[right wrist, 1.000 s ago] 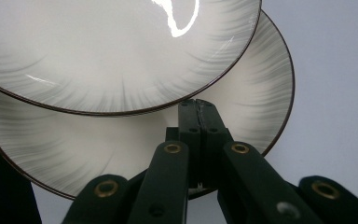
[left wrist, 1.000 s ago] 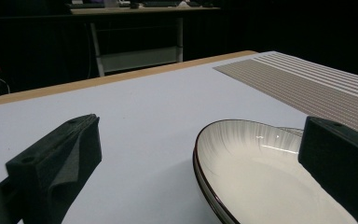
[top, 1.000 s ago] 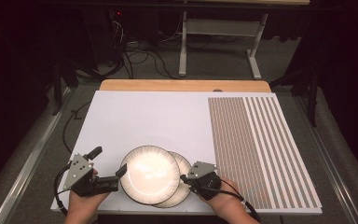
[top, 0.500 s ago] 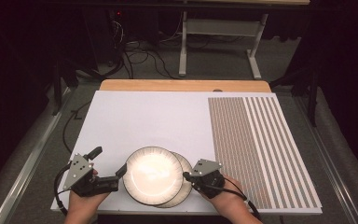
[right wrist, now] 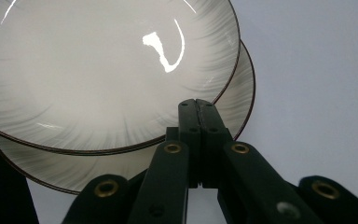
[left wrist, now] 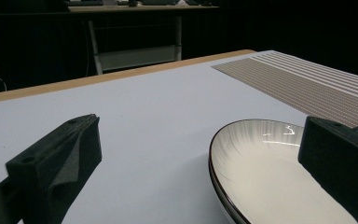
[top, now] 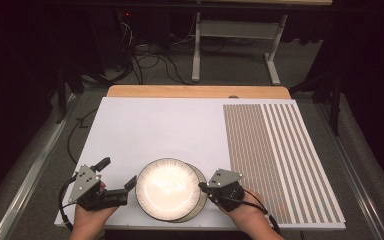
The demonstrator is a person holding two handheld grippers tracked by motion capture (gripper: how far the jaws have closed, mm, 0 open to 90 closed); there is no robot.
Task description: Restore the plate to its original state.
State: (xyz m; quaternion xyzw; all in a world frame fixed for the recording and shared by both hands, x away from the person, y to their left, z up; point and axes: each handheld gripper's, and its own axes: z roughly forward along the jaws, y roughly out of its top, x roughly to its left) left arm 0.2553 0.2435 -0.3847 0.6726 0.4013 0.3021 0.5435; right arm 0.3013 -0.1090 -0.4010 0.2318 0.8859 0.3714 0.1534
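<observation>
beside upper plate (top: 167, 189): left tool (top: 116, 178) wide open; right tool (right wrist: 199, 112) closed.

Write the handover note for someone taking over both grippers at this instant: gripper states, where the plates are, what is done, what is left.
Left gripper: open, beside the top plate's left rim, holding nothing.
Right gripper: shut, its tip over the plates' right rims; whether it pinches one is unclear.
Top plate lies offset on the bottom plate, near the front edge of the white board.
Done: nothing separated.
Left: probably take the top plate off the bottom one.
</observation>
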